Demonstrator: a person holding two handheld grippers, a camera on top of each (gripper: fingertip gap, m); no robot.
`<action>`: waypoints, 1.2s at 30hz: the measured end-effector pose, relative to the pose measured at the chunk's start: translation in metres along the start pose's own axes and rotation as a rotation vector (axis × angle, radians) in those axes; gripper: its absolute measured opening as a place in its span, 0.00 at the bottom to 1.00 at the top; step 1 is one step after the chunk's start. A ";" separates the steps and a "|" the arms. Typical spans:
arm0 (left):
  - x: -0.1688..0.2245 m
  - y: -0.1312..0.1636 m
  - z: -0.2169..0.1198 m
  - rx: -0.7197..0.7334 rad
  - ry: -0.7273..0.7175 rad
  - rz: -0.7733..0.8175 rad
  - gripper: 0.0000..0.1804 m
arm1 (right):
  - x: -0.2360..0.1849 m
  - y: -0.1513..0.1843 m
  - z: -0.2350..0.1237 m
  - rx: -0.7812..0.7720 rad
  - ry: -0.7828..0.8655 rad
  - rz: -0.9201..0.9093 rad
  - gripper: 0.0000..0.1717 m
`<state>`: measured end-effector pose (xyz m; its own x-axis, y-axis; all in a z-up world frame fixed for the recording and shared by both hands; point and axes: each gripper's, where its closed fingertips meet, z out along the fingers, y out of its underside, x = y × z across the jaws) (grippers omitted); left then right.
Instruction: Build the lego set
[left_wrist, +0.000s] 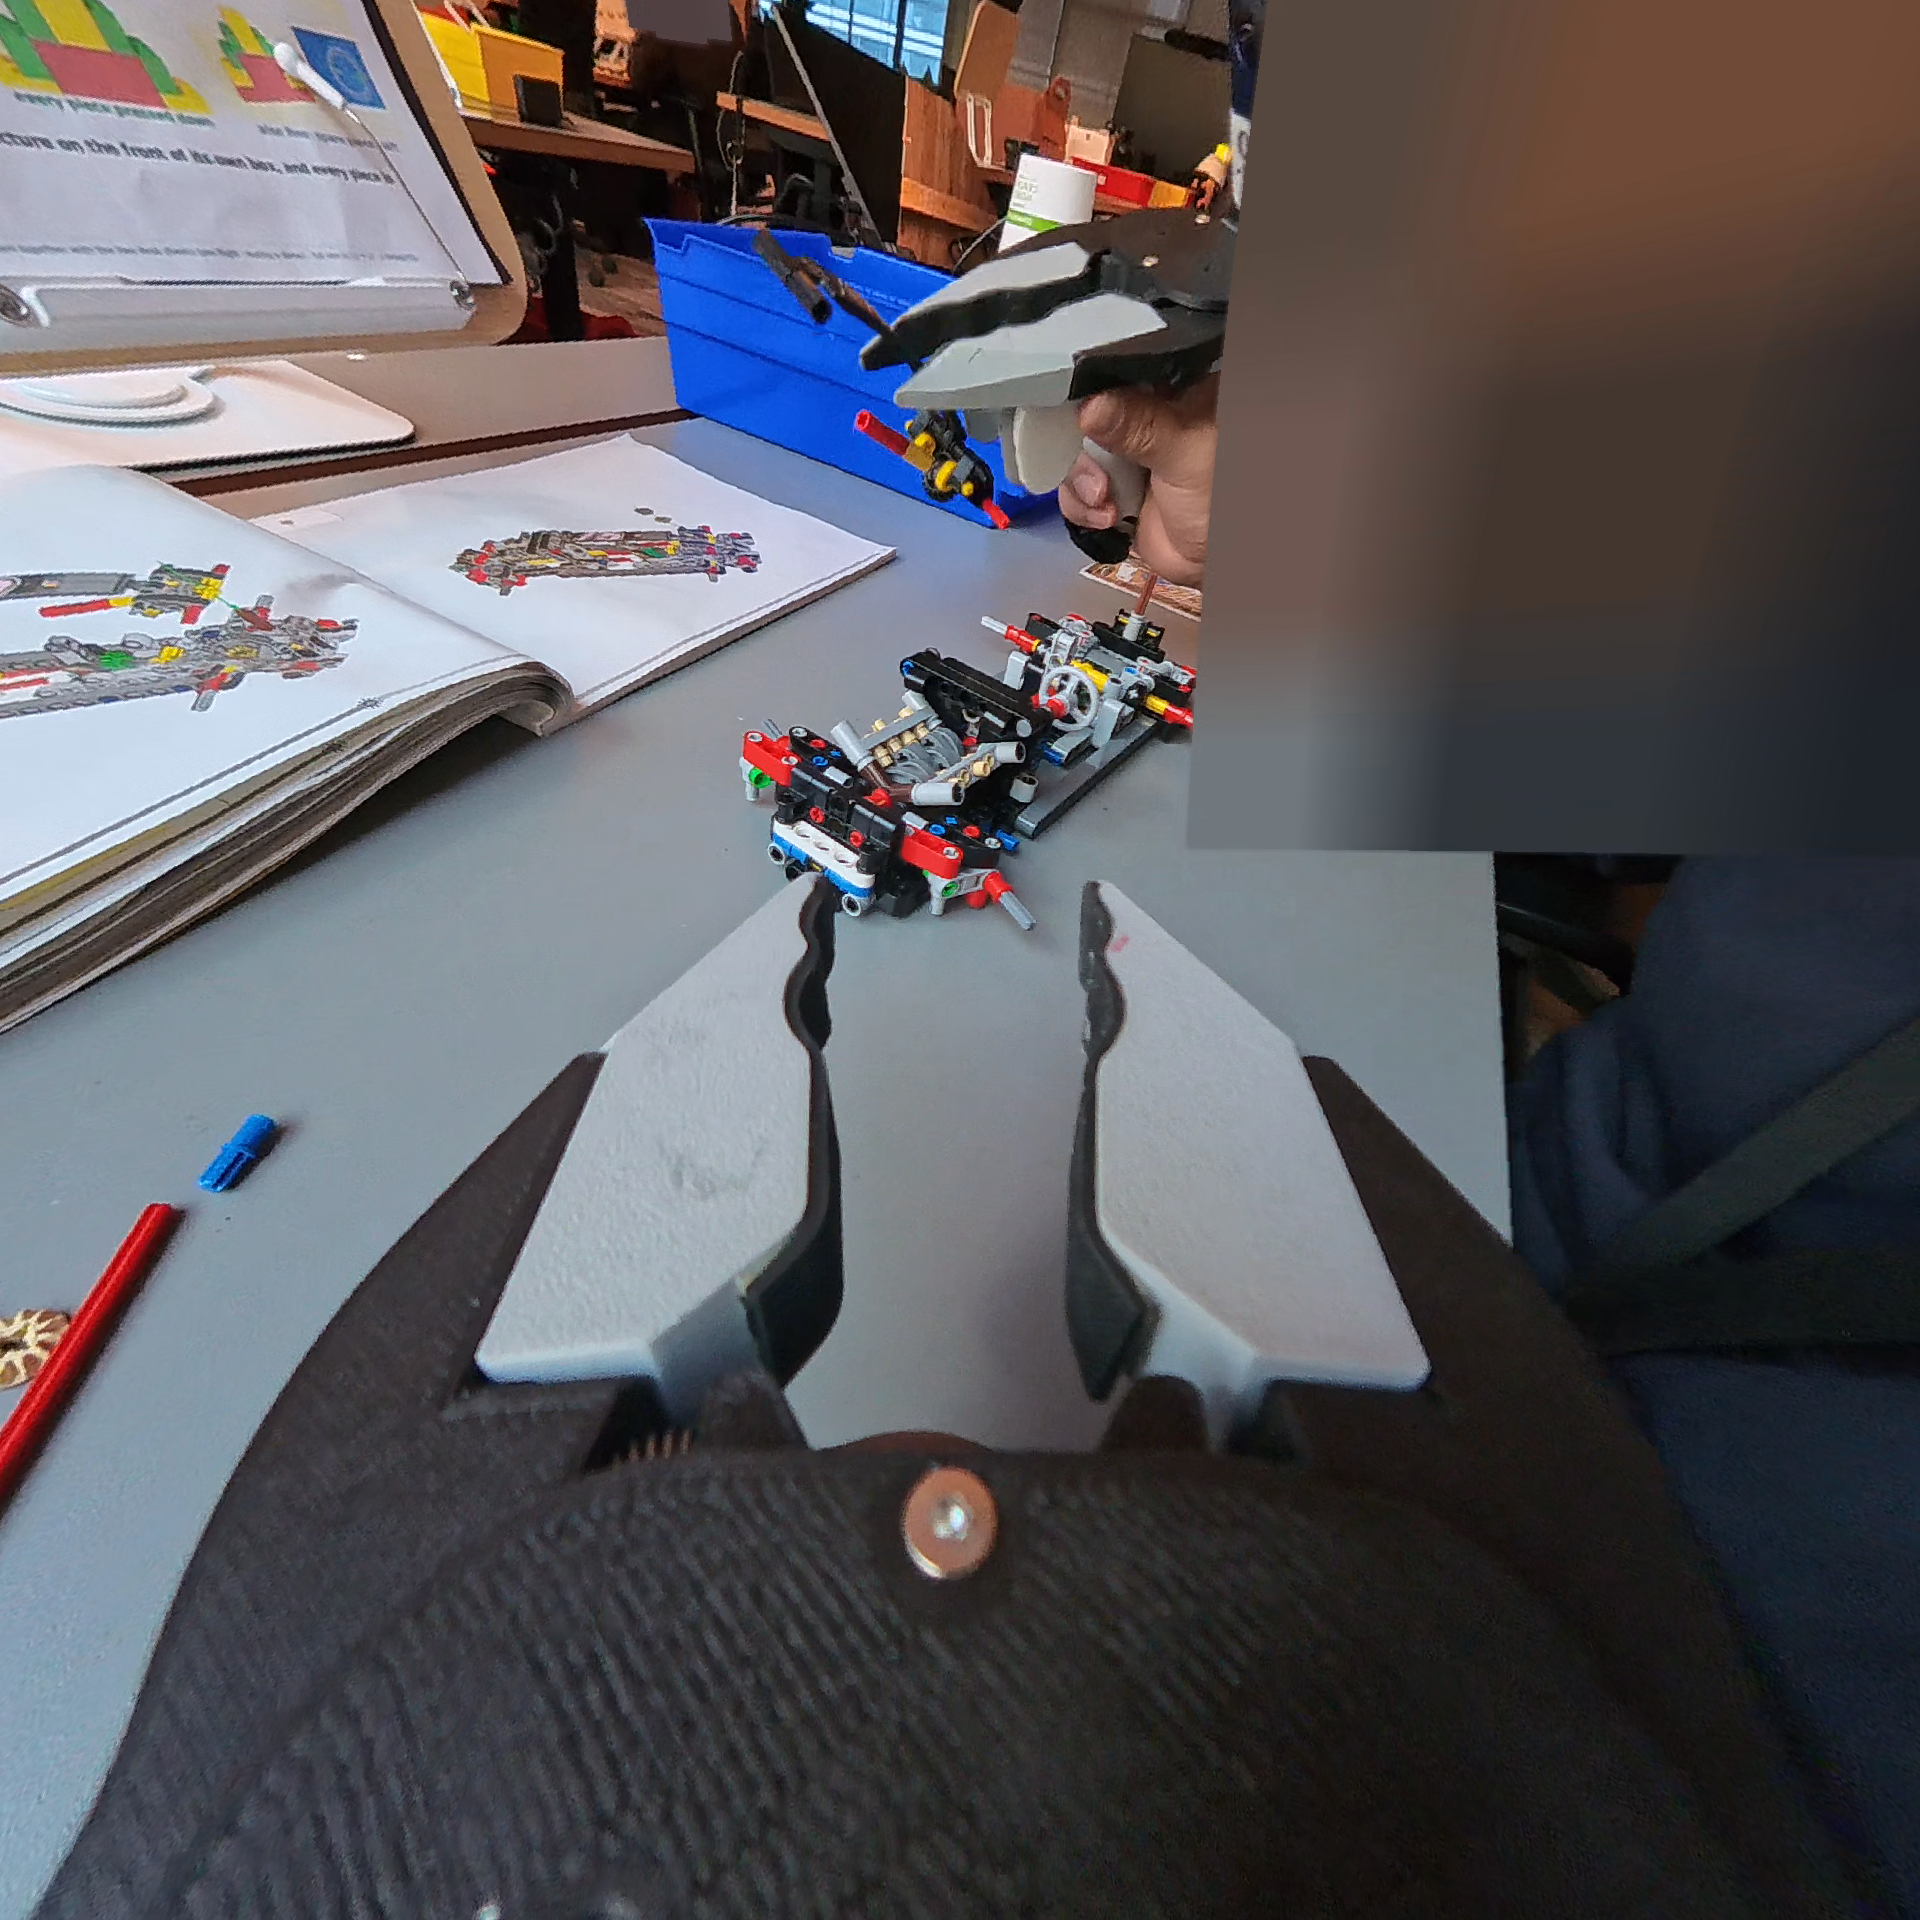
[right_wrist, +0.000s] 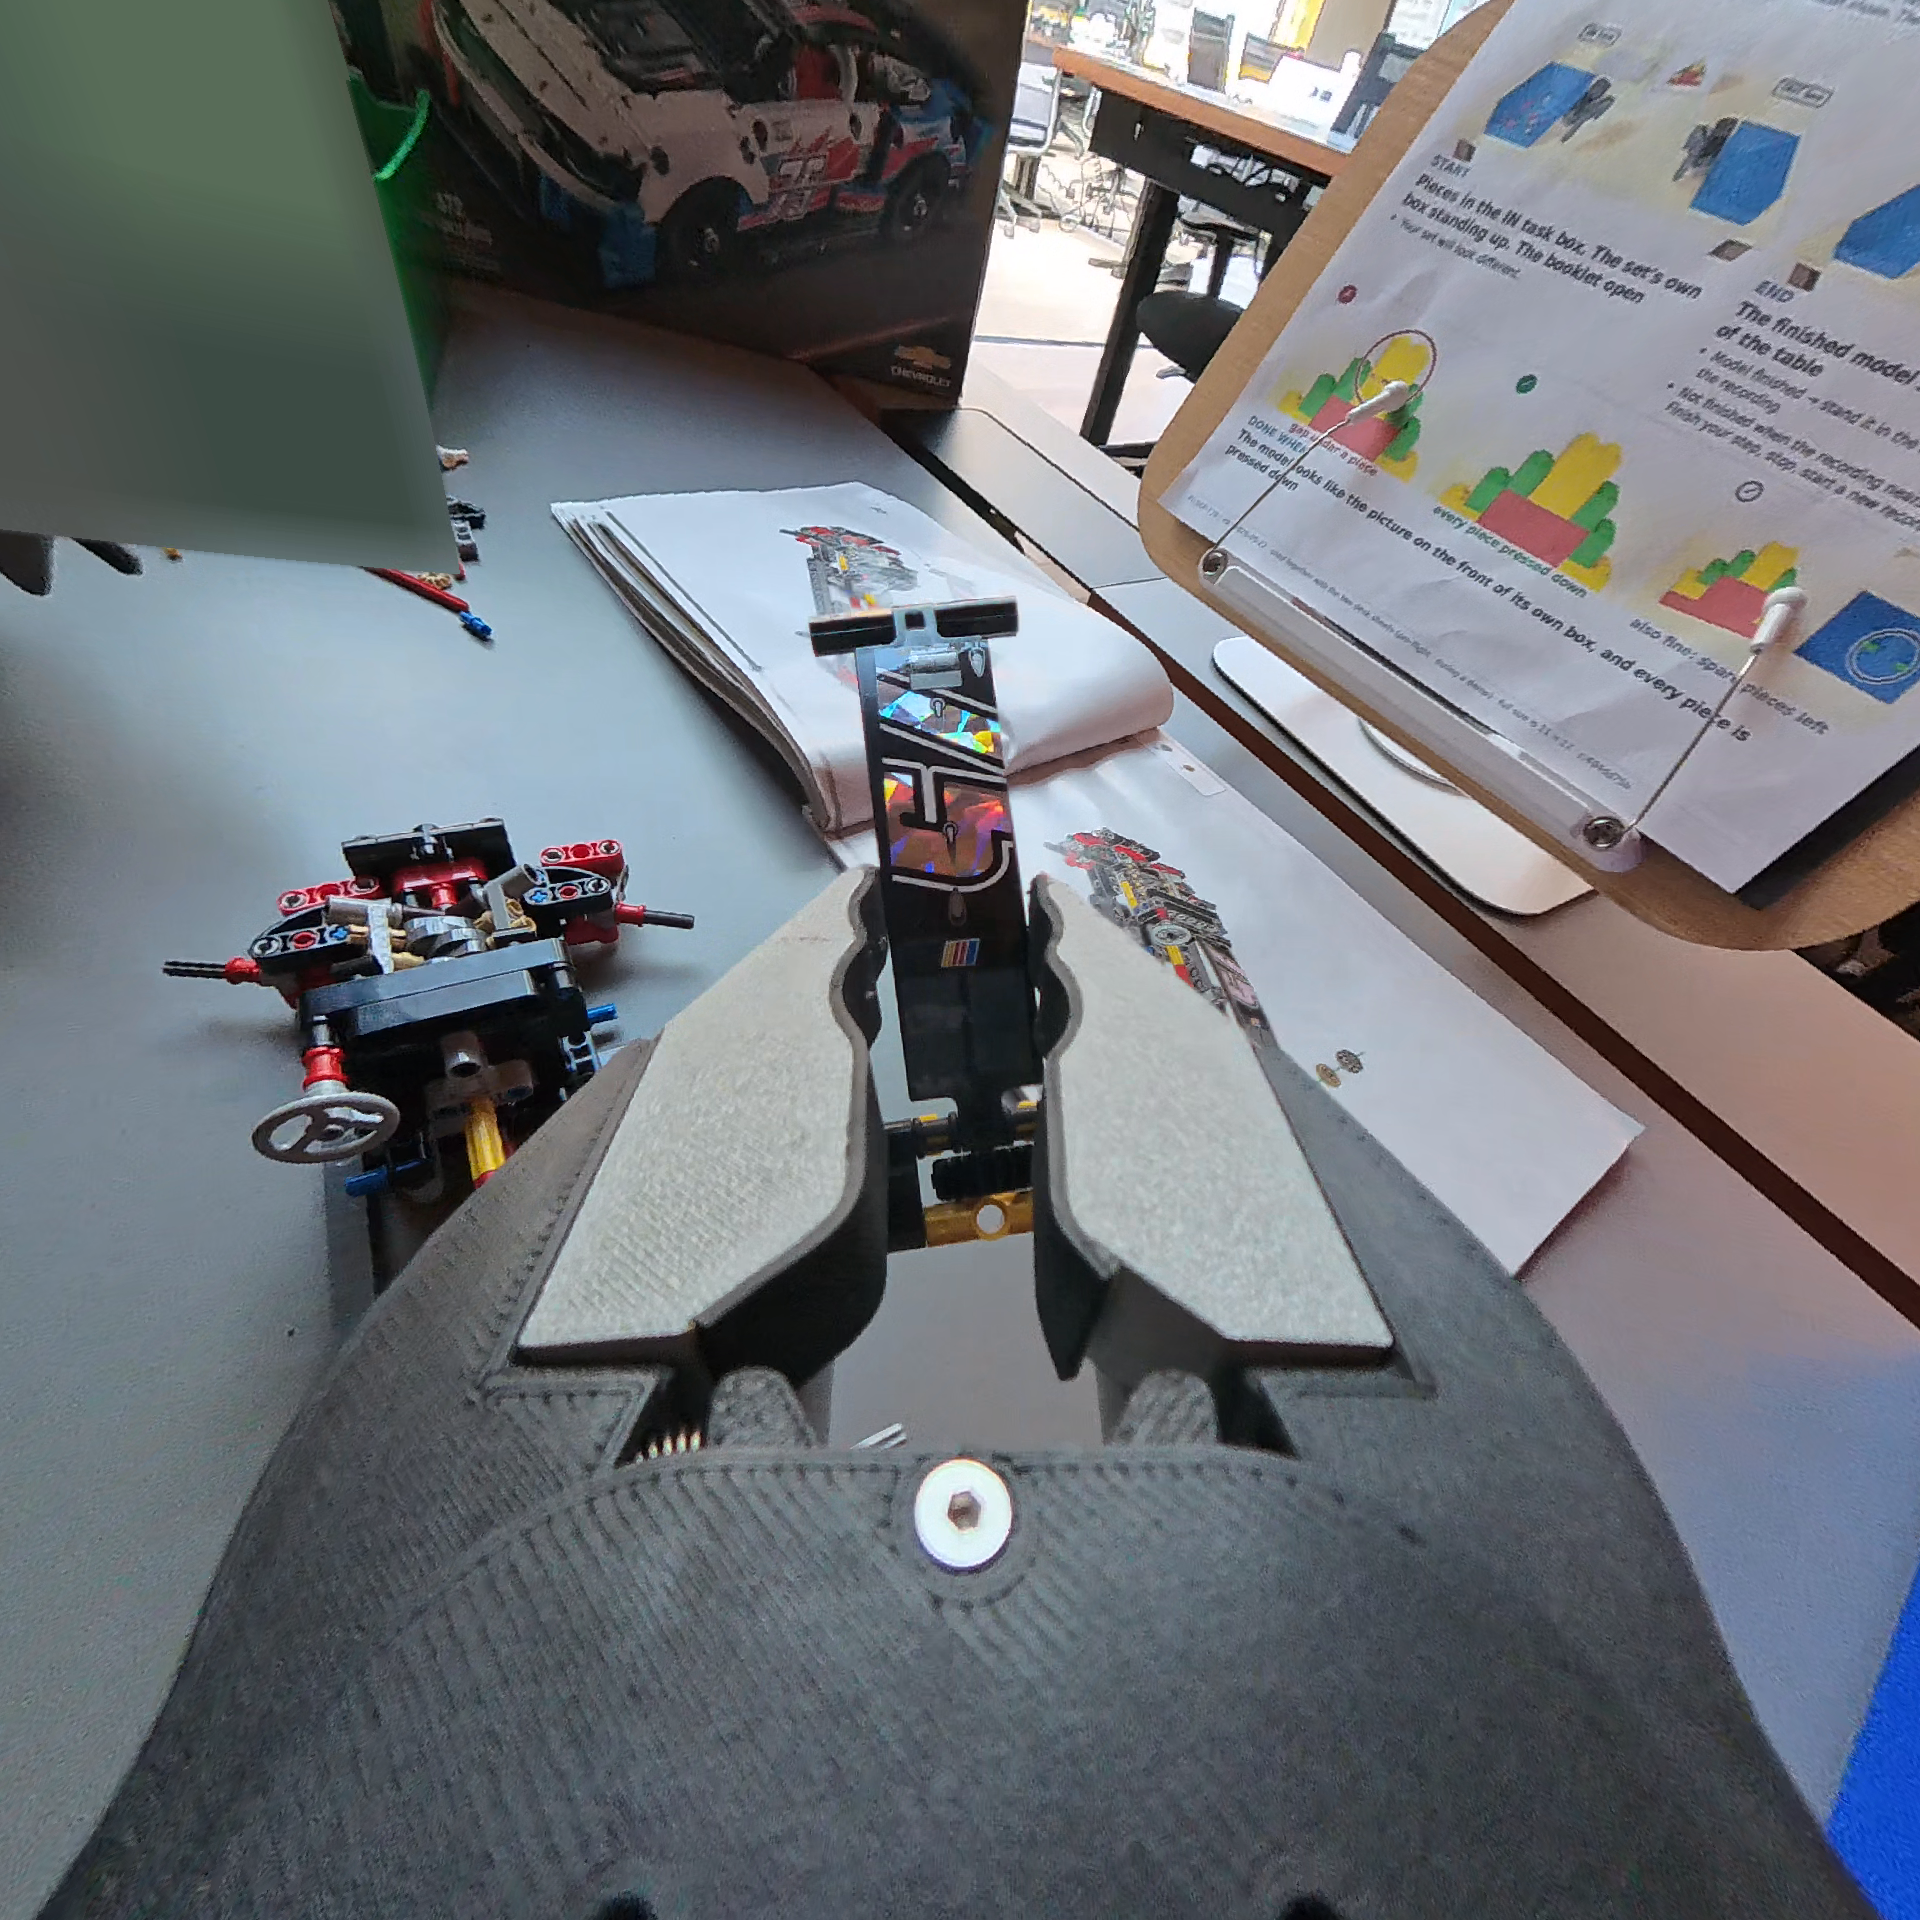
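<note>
**Two handheld tools over a grey tabletop with a half-built brick car**

The right tool (right_wrist: 954, 935) is clamped on a long black panel (right_wrist: 940, 821) with shiny holographic stickers. Both pads press against its edges, and the panel sticks out forward past the fingertips, ending in a short black crossbar. A small yellow and black piece hangs at the panel's near end, between the fingers. In the left wrist view this tool (left_wrist: 914, 374) appears farther off, held by a hand (left_wrist: 1153, 488) in front of a blue bin (left_wrist: 769, 332).

The left tool (left_wrist: 951, 894) has its fingers apart with only bare tabletop (left_wrist: 468, 987) between them. Just beyond its fingertips lies the car chassis (left_wrist: 935, 769), a black, red and grey assembly with a grey steering wheel; the left fingertip overlaps the chassis's near end in this view, though contact cannot be judged.

An open instruction booklet (left_wrist: 312, 665) lies to the left of the chassis. A loose blue pin (left_wrist: 237, 1151) and a red rod (left_wrist: 88, 1320) lie near the left edge. A printed sheet stands on a wooden stand (right_wrist: 1299, 312), and the set's box (right_wrist: 727, 187) stands behind.
</note>
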<state>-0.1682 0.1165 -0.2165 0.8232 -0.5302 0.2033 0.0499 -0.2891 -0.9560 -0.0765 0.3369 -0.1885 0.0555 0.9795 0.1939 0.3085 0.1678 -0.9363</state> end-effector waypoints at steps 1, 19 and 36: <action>0.000 0.000 0.000 -0.002 -0.001 -0.002 0.25 | 0.002 -0.001 -0.001 0.009 0.009 0.002 0.14; -0.009 -0.002 -0.002 0.015 0.002 -0.087 0.25 | 0.009 0.010 0.004 -0.018 0.061 -0.020 0.15; -0.009 -0.001 -0.001 0.011 0.005 -0.103 0.25 | 0.006 0.012 0.005 -0.025 0.044 -0.009 0.15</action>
<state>-0.1766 0.1207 -0.2170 0.8106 -0.5022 0.3013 0.1402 -0.3331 -0.9324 -0.0770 0.3456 -0.1995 0.0944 0.9719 0.2158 0.3331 0.1734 -0.9268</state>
